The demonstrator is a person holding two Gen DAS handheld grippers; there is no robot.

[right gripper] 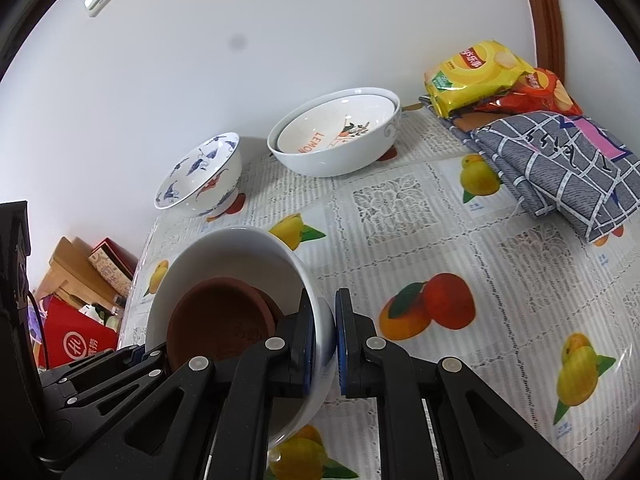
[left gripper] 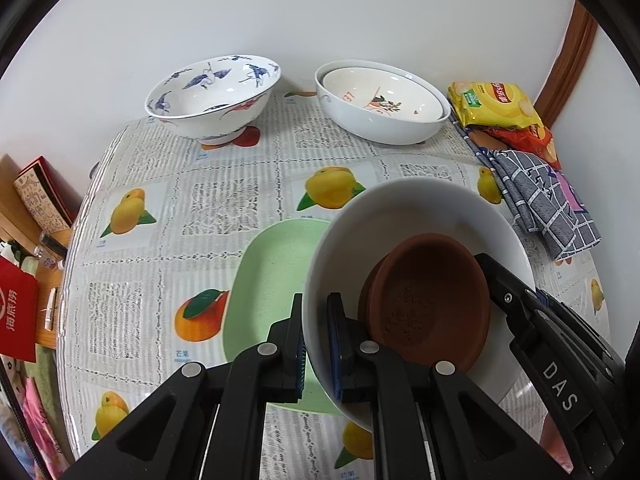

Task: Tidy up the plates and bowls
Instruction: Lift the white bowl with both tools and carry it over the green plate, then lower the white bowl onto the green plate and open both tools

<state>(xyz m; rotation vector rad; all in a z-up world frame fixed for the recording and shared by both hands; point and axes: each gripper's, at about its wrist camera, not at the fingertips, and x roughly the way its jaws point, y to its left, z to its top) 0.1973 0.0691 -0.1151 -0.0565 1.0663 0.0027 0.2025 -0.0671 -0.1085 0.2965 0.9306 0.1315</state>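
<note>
While both tools are clamped on the same white bowl (left gripper: 400,216), it hangs tilted above the desk (left gripper: 224,168). The left tool (left gripper: 318,344) has pinched the bowl's near wall, one finger outside, one inside, jaws nearly closed on the thin rim. On the opposite side, the right tool (right gripper: 322,336) does the same, its blue pads squeezing the wall. Inside the bowl sits a brown dish (left gripper: 432,300), slid down against the lower side, and it looks to have a second brown dish beneath it. Under the bowl, partly covered, lies a green plate (left gripper: 272,272) on the fruit-print cloth. Further back, by the wall, a blue-patterned bowl (left gripper: 212,96) stands alone, and to its right two white bowls (left gripper: 380,104) sit nested. Snack bags (left gripper: 496,104) and a folded grey cloth (left gripper: 548,204) sit at the right edge.
</note>
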